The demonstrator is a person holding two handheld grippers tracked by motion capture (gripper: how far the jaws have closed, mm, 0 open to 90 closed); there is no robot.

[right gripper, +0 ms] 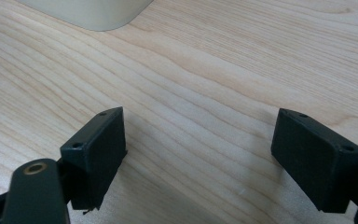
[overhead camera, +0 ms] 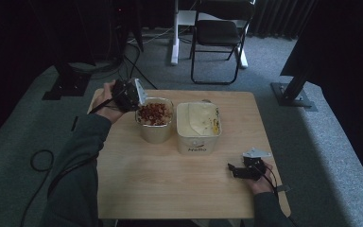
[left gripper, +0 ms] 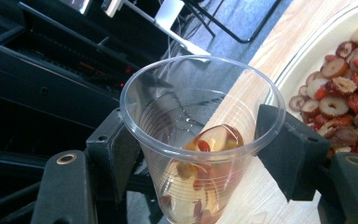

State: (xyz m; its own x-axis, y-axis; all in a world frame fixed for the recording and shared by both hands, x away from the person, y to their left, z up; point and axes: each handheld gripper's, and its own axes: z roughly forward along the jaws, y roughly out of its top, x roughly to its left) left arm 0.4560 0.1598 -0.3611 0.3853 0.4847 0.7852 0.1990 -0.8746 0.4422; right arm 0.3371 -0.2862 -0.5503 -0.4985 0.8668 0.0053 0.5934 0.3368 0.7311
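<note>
From above, your left gripper sits at the far left of the table, just beside the tub of dried fruit, and what it carries is hidden behind its body. Your left gripper view settles that: the jaws are clamped on a clear plastic cup, one pad on each side of its rim. The cup is tilted and holds a few red and pale fruit pieces in its lower part. The same view shows the red slices in the tub at close range, just to the cup's side.

To the right of the fruit tub the high view shows a square cream tub with a pale flat piece inside; the two tubs stand just beside each other.

Your right gripper rests low at the near right of the table, well apart from both tubs. Its own view shows the jaws spread wide with bare wood between them, holding nothing, and a cream tub corner at the top edge.

Your left forearm reaches forward along the table's left edge, with the hand raised at the far corner. Your right hand lies near the table's near edge.
</note>
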